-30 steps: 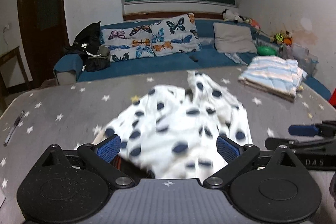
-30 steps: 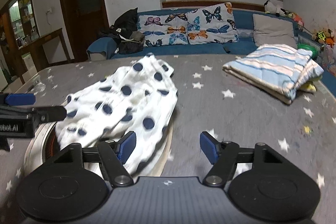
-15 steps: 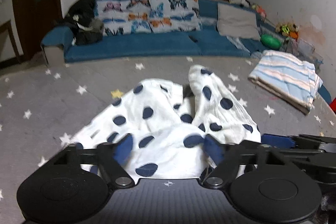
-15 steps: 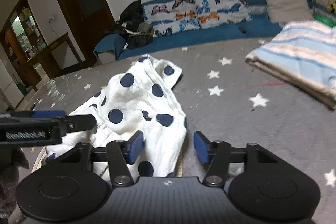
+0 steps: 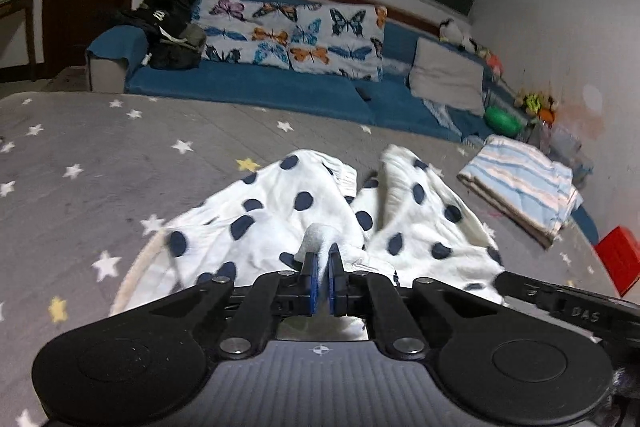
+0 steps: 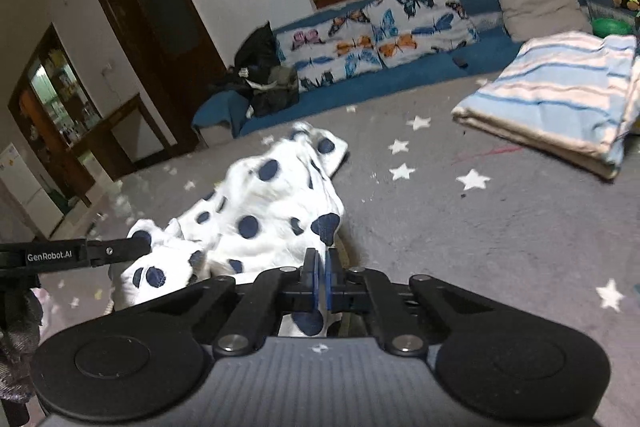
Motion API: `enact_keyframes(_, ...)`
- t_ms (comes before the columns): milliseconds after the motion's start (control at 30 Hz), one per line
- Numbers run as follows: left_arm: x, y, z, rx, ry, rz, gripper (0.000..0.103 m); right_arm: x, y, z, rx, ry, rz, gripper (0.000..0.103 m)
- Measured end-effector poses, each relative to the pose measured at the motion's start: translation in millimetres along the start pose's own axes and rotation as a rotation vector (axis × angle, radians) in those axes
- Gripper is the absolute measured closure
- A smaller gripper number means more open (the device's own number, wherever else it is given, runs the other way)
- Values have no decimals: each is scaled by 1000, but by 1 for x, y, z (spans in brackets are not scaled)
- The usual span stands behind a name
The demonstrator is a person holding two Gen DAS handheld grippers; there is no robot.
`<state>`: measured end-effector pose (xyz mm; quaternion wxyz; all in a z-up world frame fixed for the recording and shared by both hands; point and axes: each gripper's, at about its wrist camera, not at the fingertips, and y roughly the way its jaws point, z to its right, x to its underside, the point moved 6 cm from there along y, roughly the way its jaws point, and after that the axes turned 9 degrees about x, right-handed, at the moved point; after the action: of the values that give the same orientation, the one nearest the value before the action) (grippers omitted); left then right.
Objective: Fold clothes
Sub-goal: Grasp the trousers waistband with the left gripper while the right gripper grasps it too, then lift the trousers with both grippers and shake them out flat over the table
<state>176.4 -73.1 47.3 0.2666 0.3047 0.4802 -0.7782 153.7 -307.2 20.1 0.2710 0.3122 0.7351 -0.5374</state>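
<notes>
Pinching the polka-dot garment (image 5: 280, 219): left claw (image 5: 322, 269), right claw (image 6: 321, 269).

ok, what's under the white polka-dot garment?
Under the white navy-dotted cloth garment shows a cream curved rim, maybe a round basket or mat, on the grey star-print cover. The rest of it is covered.

Support surface: a bed covered with a grey star-printed sheet (image 6: 460, 227). Lying directly on it are a crumpled white garment with dark blue polka dots (image 5: 280, 211), near the front edge, and a folded stack of blue-and-white striped cloth (image 6: 560, 99), well apart toward the far right. A round pale rim (image 5: 132, 275) shows from under the garment's near side; what it is cannot be told.
</notes>
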Motion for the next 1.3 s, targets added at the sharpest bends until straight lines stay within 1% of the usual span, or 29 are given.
enact_keyframes(100, 4, -29, -8, 4, -24, 32, 98, 1, -26, -4, -11, -15, 32, 101)
enact_keyframes(200, 13, -56, -17, 17, -55, 47, 99, 7, -58, -10, -20, -36, 64, 101)
enact_keyframes(300, 24, -79, -27, 40, -93, 41, 99, 12, -89, -14, -22, -57, 90, 101)
enact_keyframes(367, 33, -90, -33, 50, -112, 28, 99, 18, -102, -15, -14, -73, 90, 101)
enact_keyframes(433, 42, -96, -41, 36, -130, 26, 100, 25, -107, -14, -7, -70, 72, 101)
enact_keyframes(500, 49, -101, -51, 22, -150, 24, 100, 35, -104, -15, -8, -78, 38, 98)
enact_keyframes(633, 64, -111, -68, -8, -187, 22, 101, 59, -89, -25, -47, -94, -46, 94)
enact_keyframes(700, 71, -115, -76, -22, -197, 23, 101, 72, -83, -35, -77, -106, -87, 89)
enact_keyframes(767, 74, -117, -81, -30, -202, 25, 101, 83, -78, -46, -103, -117, -116, 73)
enact_keyframes(833, 77, -119, -85, -36, -208, 25, 101, 92, -73, -56, -125, -128, -140, 69)
enact_keyframes(867, 78, -120, -87, -38, -210, 24, 101, 98, -69, -61, -137, -130, -153, 68)
enact_keyframes(900, 80, -120, -88, -40, -213, 22, 101, 103, -66, -67, -147, -132, -165, 68)
enact_keyframes(1000, 83, -124, -90, -39, -219, 23, 101, 110, -61, -77, -133, -158, -175, 67)
enact_keyframes(1100, 85, -129, -93, -35, -225, 28, 102, 117, -56, -87, -119, -183, -185, 69)
enact_keyframes(1167, 85, -132, -94, -33, -228, 32, 102, 121, -56, -91, -111, -196, -187, 83)
enact_keyframes(1200, 85, -134, -94, -32, -229, 34, 102, 122, -58, -92, -108, -201, -187, 88)
enact_keyframes(1300, 87, -134, -95, -31, -226, 32, 102, 125, -64, -94, -99, -211, -188, 89)
